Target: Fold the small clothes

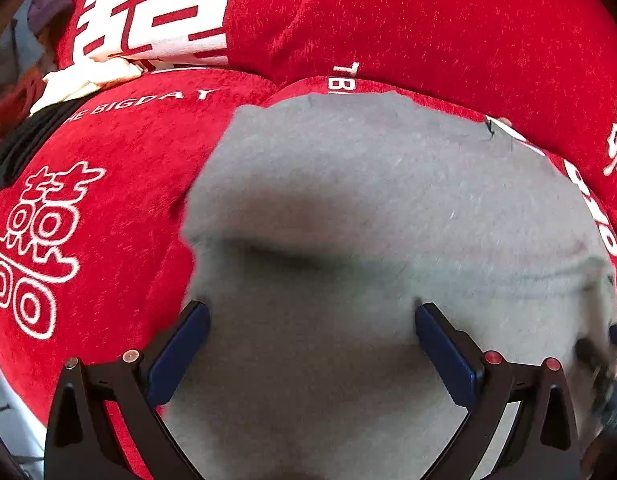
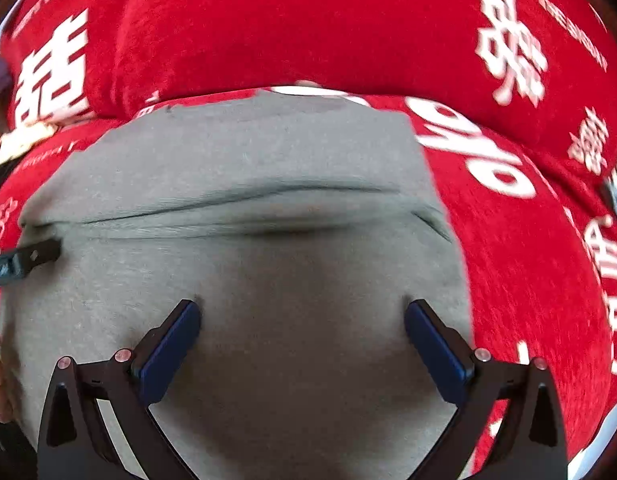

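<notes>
Left gripper (image 1: 311, 320): our jaws stand wide apart with nothing between them, the blue pads (image 1: 180, 354) hanging just over the grey cloth.
Right gripper (image 2: 302, 318): we have these jaws spread wide too, holding nothing, blue pads (image 2: 170, 350) low over the same cloth.
Grey garment (image 1: 368, 208): we see it lying spread on the red cover, filling the middle of both wrist views; a soft crease runs across it from side to side, ahead of both pairs of fingers.
Fold line (image 2: 236, 216): in the right wrist view we see it as a long ridge with dark shadowed lines, running nearly the whole width of the garment.
Red cover (image 1: 120, 184): we see a red plush fabric printed with white characters and the words "THE BIG DAY"; it lies under the garment and rises behind it in a padded fold.
Other gripper's tip (image 2: 32, 258): from the right wrist view we see a dark finger of the left tool at the garment's left edge, by the end of the crease.
Cream cloth (image 1: 84, 80): we spot it far left, well apart from the garment, beside something black.
</notes>
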Demonstrator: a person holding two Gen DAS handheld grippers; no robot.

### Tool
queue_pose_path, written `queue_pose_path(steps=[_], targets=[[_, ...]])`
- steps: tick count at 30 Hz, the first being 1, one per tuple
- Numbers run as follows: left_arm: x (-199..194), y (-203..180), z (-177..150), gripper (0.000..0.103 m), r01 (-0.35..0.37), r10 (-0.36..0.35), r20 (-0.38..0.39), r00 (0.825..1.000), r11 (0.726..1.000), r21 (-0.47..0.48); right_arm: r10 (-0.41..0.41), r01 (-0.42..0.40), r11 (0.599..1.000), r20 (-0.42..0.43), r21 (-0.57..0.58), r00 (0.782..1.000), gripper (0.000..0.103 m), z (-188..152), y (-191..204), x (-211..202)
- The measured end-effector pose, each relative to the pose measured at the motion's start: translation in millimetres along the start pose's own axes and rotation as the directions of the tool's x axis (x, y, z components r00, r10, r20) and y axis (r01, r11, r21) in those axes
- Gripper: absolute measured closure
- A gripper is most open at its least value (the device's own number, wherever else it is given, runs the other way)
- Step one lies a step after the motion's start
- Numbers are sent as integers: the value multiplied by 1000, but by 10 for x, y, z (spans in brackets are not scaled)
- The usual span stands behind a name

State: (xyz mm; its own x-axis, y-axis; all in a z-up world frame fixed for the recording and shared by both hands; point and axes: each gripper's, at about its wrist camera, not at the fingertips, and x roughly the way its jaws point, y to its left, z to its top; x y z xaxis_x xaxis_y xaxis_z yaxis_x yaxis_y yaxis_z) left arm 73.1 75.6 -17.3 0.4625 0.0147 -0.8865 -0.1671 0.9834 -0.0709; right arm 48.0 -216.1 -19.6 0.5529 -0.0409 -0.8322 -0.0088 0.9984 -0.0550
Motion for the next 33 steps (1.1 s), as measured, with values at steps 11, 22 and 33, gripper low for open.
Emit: queue_pose_path(steps=[11,22,33], targets=[[-405,-154,-628,0,107,-107,-8,994,993,54,154,-154,978,-8,-142,988,0,-372,468,-375],[-530,237,-1099,0,53,-56,31,998,995,82,87,-83,989,29,-120,996,1,-699,-165,-407],[-621,-347,-1586,0,66,-71,10,997,965,254,109,-80,925,58,-370,992,1,-1270,505,-653]])
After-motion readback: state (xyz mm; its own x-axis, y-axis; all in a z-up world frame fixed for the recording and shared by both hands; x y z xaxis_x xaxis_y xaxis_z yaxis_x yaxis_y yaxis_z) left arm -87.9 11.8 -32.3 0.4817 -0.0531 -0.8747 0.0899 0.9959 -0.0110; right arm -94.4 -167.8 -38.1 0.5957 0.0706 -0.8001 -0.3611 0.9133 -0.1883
